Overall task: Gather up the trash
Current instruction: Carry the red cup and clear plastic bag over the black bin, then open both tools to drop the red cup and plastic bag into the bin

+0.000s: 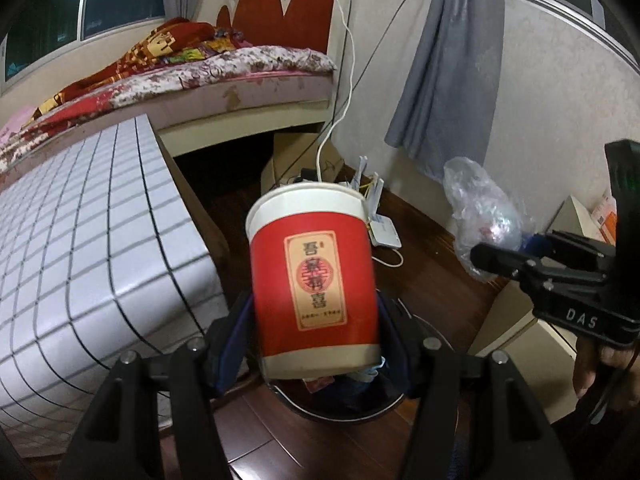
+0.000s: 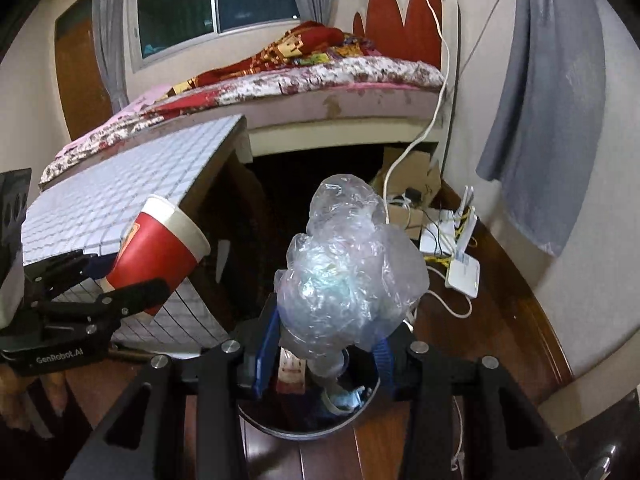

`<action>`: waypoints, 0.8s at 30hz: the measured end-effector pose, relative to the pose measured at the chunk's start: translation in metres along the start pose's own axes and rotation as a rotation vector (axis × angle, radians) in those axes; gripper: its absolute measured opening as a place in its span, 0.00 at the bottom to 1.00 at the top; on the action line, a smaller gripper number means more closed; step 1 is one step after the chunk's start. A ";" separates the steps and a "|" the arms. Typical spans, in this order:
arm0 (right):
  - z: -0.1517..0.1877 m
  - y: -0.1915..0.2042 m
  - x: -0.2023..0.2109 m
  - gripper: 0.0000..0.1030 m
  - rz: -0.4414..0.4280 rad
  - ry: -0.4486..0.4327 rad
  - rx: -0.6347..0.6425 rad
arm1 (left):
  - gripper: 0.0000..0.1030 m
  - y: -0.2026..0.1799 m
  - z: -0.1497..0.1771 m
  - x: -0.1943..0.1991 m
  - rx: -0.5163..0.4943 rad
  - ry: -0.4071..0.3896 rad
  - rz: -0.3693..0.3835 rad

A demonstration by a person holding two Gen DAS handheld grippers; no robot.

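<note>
My left gripper [image 1: 316,328] is shut on a red paper cup [image 1: 314,276] with a cream rim and a label. It holds the cup above a dark round trash bin [image 1: 340,408] on the wood floor. The cup also shows in the right wrist view [image 2: 156,248], tilted, in the left gripper [image 2: 132,276]. My right gripper [image 2: 324,344] is shut on a crumpled clear plastic bag [image 2: 348,268] above the bin [image 2: 304,428], which holds some trash. The bag [image 1: 484,216] and right gripper [image 1: 508,248] show at the right of the left wrist view.
A table with a white grid top [image 1: 80,240] stands left of the bin. A bed [image 1: 200,76] lies behind it. A white router [image 2: 460,264], cables and a cardboard box [image 2: 404,188] sit on the floor by the wall. A grey curtain [image 1: 448,64] hangs at right.
</note>
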State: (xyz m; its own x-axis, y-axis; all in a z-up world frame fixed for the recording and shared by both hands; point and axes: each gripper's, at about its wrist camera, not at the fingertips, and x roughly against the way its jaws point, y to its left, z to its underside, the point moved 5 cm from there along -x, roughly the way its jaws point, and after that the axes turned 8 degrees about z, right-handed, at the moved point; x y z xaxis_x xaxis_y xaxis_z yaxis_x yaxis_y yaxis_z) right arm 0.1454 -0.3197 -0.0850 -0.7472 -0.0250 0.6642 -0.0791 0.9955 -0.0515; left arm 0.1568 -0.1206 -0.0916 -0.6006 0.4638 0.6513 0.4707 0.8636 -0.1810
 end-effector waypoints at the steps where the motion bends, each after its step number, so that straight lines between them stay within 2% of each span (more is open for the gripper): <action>1: 0.003 -0.001 -0.002 0.43 -0.001 0.007 0.002 | 0.59 -0.002 0.003 -0.002 0.002 0.001 0.004; 13: 0.029 0.001 -0.042 0.43 0.003 0.105 0.068 | 0.59 -0.007 0.026 -0.038 0.003 0.075 0.036; 20: 0.045 0.006 -0.072 0.43 -0.002 0.179 0.105 | 0.60 0.002 0.033 -0.061 0.022 0.130 0.035; 24: 0.053 0.008 -0.089 0.43 -0.010 0.221 0.128 | 0.60 0.004 0.037 -0.070 0.028 0.141 0.060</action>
State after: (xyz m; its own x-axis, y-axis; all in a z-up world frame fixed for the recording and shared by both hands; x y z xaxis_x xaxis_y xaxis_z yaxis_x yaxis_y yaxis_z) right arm 0.1762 -0.3139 -0.1844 -0.5843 -0.0003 0.8115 -0.1790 0.9754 -0.1285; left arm 0.1771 -0.1422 -0.1653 -0.4739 0.4842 0.7355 0.4838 0.8411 -0.2419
